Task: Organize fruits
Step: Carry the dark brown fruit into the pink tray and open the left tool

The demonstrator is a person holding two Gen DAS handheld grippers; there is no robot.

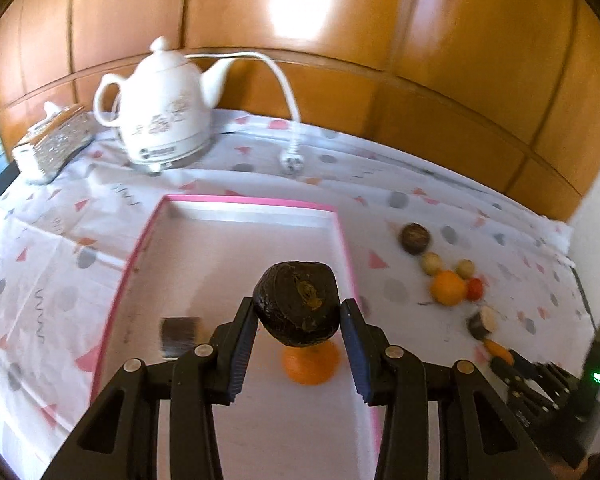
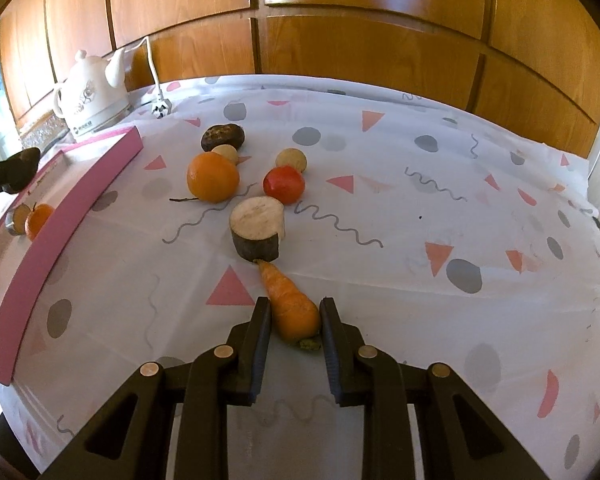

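Left gripper [image 1: 300, 312]: a dark, rough-skinned fruit [image 1: 297, 304] is pinched between the fingers [image 1: 244, 344] and held in the air over the pink-edged tray [image 1: 236, 200]. Below it, an orange [image 1: 311, 366] is seen resting on the tray floor; a small dark piece [image 1: 180, 332], blurred, lies to its left in the tray.

Right gripper [image 2: 295, 322]: the fingers [image 2: 260, 332] are closed on the thick end of a carrot [image 2: 292, 308], which lies on the patterned cloth [image 2: 420, 220] covering the bench. The carrot's thin tip is touching a cut, dark-skinned root piece [image 2: 258, 232] standing on end, pale face up.

Beyond the root piece, a loose group is noted on the cloth: a large orange fruit [image 2: 213, 178], a red tomato [image 2: 284, 185], two small tan round fruits [image 2: 291, 160], and a dark brown fruit [image 2: 223, 136] farthest back. All of these sit outside the tray, to its right.

At the back of the bench, a white kettle [image 1: 160, 112] with its cord and plug [image 1: 292, 162] is seen beside a tissue box [image 1: 52, 140]. Wooden panels [image 1: 460, 40] form the background.
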